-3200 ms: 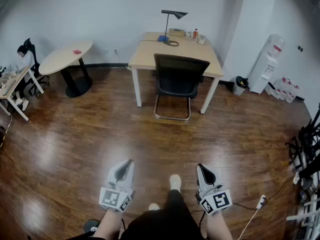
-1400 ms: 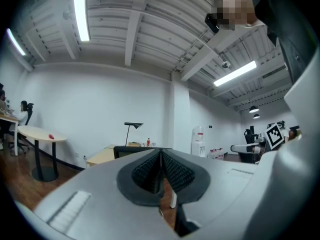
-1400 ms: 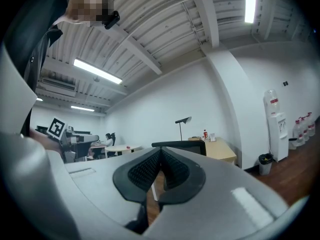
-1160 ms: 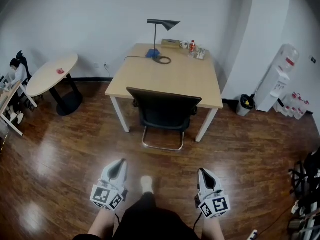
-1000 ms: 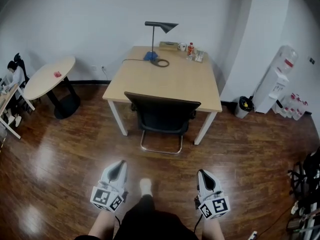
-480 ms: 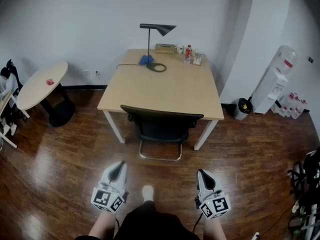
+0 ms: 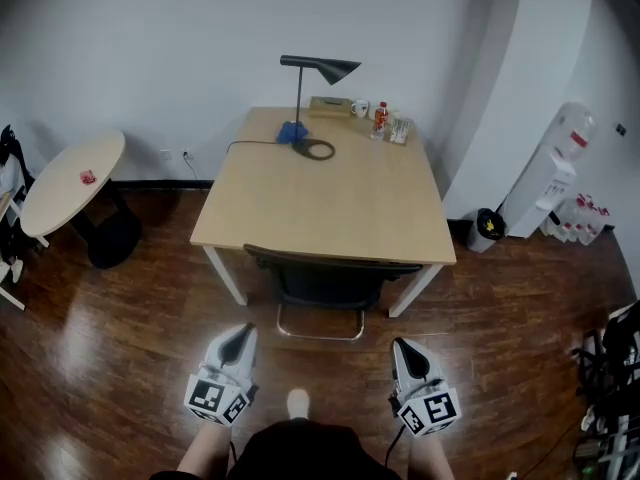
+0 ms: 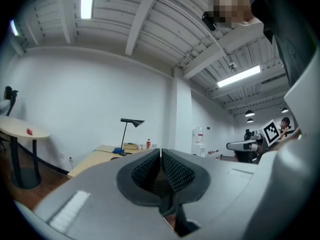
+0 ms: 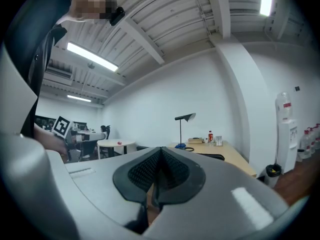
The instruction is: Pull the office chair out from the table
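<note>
A black office chair (image 7: 330, 278) is tucked under the near edge of a light wooden table (image 7: 325, 193); its chrome sled base shows on the floor below. In the head view my left gripper (image 7: 238, 336) and right gripper (image 7: 404, 347) hover side by side short of the chair, one toward each end of the backrest, touching nothing. Both are shut with nothing between the jaws. In the left gripper view the left gripper (image 8: 160, 152) points level toward the table (image 8: 102, 156). In the right gripper view the right gripper (image 9: 160, 150) does too, with the chair's top edge (image 9: 216, 157) just visible.
A black desk lamp (image 7: 310, 78), a cup, a red bottle and small items stand at the table's far end. A round white table (image 7: 70, 173) is at left. A water dispenser (image 7: 550, 168) and a bin (image 7: 487, 226) stand at right. Dark wood floor lies around the chair.
The table and chair have grown nearer and larger in the head view. Both grippers have come forward with me toward the chair, staying shut.
</note>
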The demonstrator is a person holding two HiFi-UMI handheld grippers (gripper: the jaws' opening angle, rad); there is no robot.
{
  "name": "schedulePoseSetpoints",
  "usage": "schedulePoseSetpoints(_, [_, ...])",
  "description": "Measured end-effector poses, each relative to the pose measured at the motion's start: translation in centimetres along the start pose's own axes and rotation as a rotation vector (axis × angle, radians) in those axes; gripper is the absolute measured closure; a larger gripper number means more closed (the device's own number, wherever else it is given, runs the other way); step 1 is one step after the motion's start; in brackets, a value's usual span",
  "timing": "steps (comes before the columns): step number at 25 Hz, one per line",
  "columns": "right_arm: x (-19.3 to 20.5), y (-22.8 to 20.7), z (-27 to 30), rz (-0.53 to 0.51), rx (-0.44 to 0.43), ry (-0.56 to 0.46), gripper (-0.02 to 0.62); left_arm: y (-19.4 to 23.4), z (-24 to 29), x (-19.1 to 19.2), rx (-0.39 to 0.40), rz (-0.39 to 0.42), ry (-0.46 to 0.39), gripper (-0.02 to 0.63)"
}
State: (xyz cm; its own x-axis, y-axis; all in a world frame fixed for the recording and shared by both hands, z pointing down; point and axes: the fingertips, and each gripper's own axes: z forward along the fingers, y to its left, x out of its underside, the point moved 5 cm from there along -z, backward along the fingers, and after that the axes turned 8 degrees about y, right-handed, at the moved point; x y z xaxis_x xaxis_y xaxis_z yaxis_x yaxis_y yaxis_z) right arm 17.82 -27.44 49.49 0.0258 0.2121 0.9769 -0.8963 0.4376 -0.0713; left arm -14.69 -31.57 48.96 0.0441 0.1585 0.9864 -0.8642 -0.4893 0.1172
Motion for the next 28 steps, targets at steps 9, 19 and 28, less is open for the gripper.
schedulePoseSetpoints(9, [-2.4, -1.5, 7.7, -0.090, 0.006, 0.024, 0.538, 4.7, 5.5, -2.0, 0.078, 0.092, -0.023, 0.592])
schedulePoseSetpoints(19, [-2.9, -5.3, 13.0, -0.197, -0.036, 0.107, 0.417, 4.5, 13.0, -2.6, 0.188, 0.316, 0.061, 0.532])
schedulePoseSetpoints(28, [-2.5, -7.1, 18.2, -0.504, -0.231, 0.306, 0.264, 2.3, 20.0, -0.9, 0.387, 0.629, 0.230, 0.439])
